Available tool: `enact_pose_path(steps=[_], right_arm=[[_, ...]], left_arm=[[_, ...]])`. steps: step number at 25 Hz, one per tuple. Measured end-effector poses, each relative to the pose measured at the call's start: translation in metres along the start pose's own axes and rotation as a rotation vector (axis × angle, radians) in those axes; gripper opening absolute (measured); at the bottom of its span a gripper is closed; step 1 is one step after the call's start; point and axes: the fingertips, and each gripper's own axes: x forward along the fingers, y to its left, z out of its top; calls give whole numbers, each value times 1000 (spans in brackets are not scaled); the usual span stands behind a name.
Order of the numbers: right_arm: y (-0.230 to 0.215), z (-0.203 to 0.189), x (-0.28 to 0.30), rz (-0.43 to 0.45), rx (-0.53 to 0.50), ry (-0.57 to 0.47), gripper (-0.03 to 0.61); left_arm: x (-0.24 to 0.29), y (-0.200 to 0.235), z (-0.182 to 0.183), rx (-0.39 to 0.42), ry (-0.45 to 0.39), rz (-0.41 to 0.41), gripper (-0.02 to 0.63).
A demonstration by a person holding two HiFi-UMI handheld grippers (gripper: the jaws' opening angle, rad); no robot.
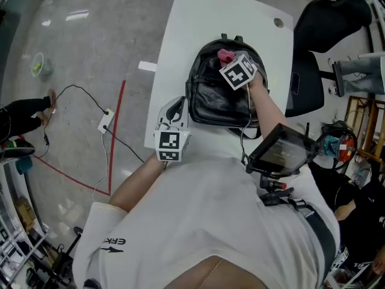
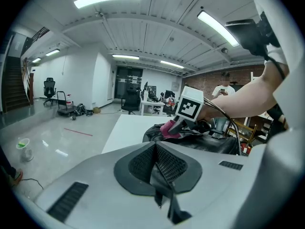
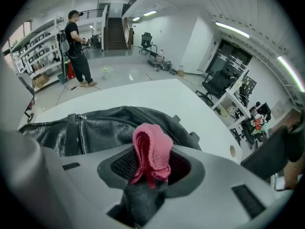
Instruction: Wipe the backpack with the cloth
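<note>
A black leather backpack [image 1: 218,92] lies on the white table [image 1: 180,35]. My right gripper [image 1: 230,61] is over its top end, shut on a pink cloth [image 1: 225,55]. In the right gripper view the cloth [image 3: 151,149] bunches up between the jaws, with the backpack [image 3: 100,128] just beyond them. My left gripper [image 1: 176,109] is at the backpack's left edge, by the table's side. Its jaws [image 2: 156,163] are shut with nothing between them. From there the backpack [image 2: 209,140] and the cloth [image 2: 167,129] show ahead to the right.
A black office chair [image 1: 322,32] stands at the table's right side. On the floor to the left are a power strip [image 1: 105,120] with cables and red tape lines. A person [image 3: 76,46] stands far off by shelves. A small grommet [image 1: 278,22] marks the table's far corner.
</note>
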Motion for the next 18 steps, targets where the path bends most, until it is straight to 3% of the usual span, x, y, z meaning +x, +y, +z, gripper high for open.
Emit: enact_pose_path(steps=[11, 18], right_arm=[[-43, -59, -30, -81, 115, 53, 147], [-12, -4, -39, 67, 217, -93, 147]], left_arm=[[10, -22, -2, 20, -2, -63, 3], [-2, -15, 0, 16, -1, -35, 3]])
